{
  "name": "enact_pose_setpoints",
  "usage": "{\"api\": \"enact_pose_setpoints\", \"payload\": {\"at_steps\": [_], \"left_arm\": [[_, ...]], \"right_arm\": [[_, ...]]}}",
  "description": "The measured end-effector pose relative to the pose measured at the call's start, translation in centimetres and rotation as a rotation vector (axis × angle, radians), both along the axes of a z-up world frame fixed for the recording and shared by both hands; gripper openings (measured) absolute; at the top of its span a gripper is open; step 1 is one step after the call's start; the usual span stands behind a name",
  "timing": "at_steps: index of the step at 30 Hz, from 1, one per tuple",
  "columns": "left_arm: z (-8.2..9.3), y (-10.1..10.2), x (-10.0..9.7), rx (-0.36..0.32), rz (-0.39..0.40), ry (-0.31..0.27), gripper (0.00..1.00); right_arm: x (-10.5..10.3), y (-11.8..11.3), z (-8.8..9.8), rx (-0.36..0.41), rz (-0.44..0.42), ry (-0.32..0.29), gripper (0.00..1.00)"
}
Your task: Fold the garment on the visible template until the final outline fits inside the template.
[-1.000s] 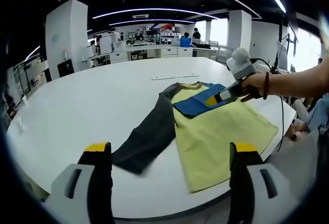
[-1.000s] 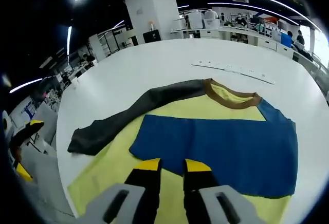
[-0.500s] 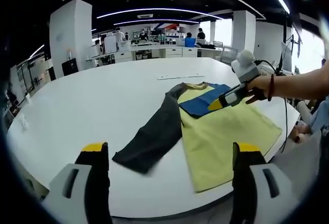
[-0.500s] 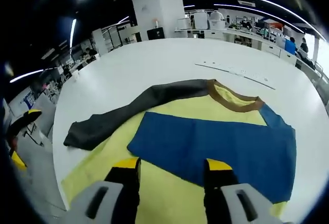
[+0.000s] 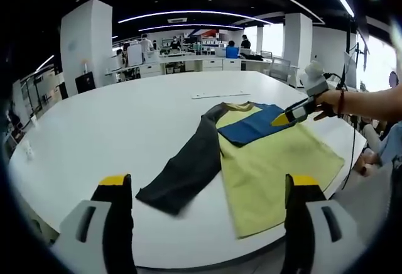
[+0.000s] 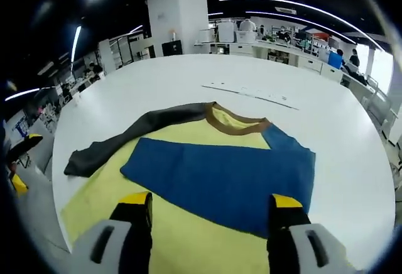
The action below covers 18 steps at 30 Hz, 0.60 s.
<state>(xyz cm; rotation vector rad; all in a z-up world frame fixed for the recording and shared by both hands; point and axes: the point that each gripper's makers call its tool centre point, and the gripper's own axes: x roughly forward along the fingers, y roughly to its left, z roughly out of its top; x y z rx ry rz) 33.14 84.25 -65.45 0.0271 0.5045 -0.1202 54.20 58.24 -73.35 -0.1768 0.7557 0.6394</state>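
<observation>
The garment lies flat on the white table, with a yellow body (image 5: 276,167) and a brown collar (image 5: 232,105). Its blue sleeve (image 5: 251,123) is folded across the chest. The dark grey sleeve (image 5: 185,167) stretches out to the left. My left gripper (image 5: 210,181) hangs open over the near table edge, apart from the cloth. My right gripper (image 6: 210,200) is open above the yellow body (image 6: 188,236), just short of the blue sleeve (image 6: 220,173), holding nothing. A hand (image 5: 326,101) holds the right gripper (image 5: 282,119) over the garment's right side. The grey sleeve (image 6: 125,142) and collar (image 6: 235,118) lie beyond.
A thin white strip (image 5: 217,94) lies on the table (image 5: 94,129) past the collar and is also seen as a strip (image 6: 251,93) in the right gripper view. The left gripper (image 6: 19,161) peeks in at that view's left edge. Desks, a white pillar (image 5: 85,44) and people stand far behind.
My right gripper went from nearly shut at the blue sleeve's edge to wide open and drew back from it. The blue sleeve stays folded on the chest. The left gripper barely moved.
</observation>
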Motion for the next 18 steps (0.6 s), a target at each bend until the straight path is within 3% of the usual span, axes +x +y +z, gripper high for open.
{"api": "enact_pose_setpoints", "payload": {"at_steps": [8, 18], "left_arm": [[0.2, -0.2, 0.0, 0.006, -0.005, 0.002, 0.99], [0.3, -0.3, 0.0, 0.011, -0.007, 0.002, 0.96]], "right_arm": [[1.1, -5.8, -0.2, -0.034, -0.112, -0.012, 0.67], [1.9, -9.9, -1.1, -0.030, -0.232, -0.023, 0.41]]}}
